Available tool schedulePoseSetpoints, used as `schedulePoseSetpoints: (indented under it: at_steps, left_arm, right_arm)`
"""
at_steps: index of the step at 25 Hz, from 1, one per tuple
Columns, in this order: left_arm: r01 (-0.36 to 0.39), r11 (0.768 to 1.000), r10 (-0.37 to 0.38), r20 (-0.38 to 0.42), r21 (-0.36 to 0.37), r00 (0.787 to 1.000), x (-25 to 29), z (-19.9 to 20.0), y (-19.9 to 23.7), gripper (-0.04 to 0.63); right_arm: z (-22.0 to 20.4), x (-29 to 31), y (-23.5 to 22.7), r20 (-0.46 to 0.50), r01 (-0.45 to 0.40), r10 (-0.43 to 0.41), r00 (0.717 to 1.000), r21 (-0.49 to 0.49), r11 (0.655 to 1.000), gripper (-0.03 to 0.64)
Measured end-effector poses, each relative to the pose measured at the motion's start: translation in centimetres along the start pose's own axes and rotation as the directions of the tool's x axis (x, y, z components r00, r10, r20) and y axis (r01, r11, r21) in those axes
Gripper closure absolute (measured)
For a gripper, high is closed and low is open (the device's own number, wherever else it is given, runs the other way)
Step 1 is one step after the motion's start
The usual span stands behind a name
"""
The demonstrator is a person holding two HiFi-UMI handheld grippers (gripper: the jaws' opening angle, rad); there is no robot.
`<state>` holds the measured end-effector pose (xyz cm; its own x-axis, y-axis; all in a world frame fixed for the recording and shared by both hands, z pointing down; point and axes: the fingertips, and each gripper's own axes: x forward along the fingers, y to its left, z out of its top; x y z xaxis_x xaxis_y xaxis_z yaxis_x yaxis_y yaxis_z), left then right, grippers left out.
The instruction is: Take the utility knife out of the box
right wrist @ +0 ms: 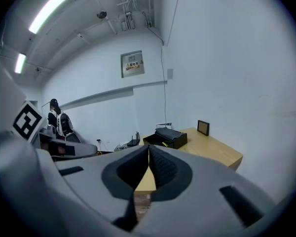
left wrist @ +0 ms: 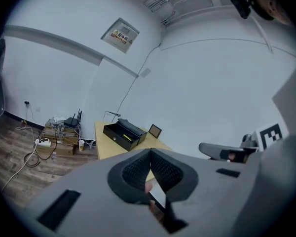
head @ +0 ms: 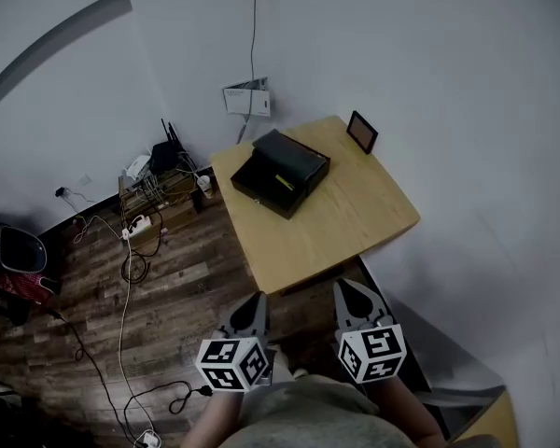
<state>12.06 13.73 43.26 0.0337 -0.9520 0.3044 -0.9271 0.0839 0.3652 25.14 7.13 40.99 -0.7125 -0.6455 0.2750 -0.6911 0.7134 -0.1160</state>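
Wooden worktop [head: 355,222] sits well ahead of the left hand-held gripper [head: 255,299] and right hand-held gripper [head: 347,287] — both clenched, empty. The utility knife [head: 285,182] (a yellow streak) lies in the open box [head: 303,161] — the approach comes first: reach forward, unclench.

Black box [head: 289,153], yellow knife [head: 285,182], tan table [head: 355,220]

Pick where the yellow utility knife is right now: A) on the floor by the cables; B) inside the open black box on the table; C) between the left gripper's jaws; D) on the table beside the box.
B: the utility knife shows as a yellow strip inside the open box on the table; the left gripper and right gripper are shut and empty.
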Motion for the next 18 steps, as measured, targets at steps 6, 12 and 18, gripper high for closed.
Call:
schedulePoseSetpoints:
  at_steps: [6, 12, 18]
  left_arm:
    - [-0.025, 1.000, 0.025, 0.009, -0.018, 1.000, 1.5, 1.1, 2.8, 0.592]
    - [-0.027, 0.999, 0.027, 0.002, -0.020, 1.000, 4.8, 3.3, 6.8, 0.592]
    - [-0.017, 1.000, 0.016, -0.020, -0.022, 1.000, 8.8, 6.0, 11.4, 0.592]
  right_arm:
    - [0.3, 3.1, 0.5, -0.012, -0.003, 0.003, 1.000, -0.010, 1.000, 0.617]
    - [1.0, 8.4, 0.7, -0.029, -0.003, 0.002, 1.000, -0.014, 1.000, 0.617]
    - [2.3, 14.6, 1.2, -0.052, 0.017, -0.017, 0.998, -0.014, 1.000, 0.617]
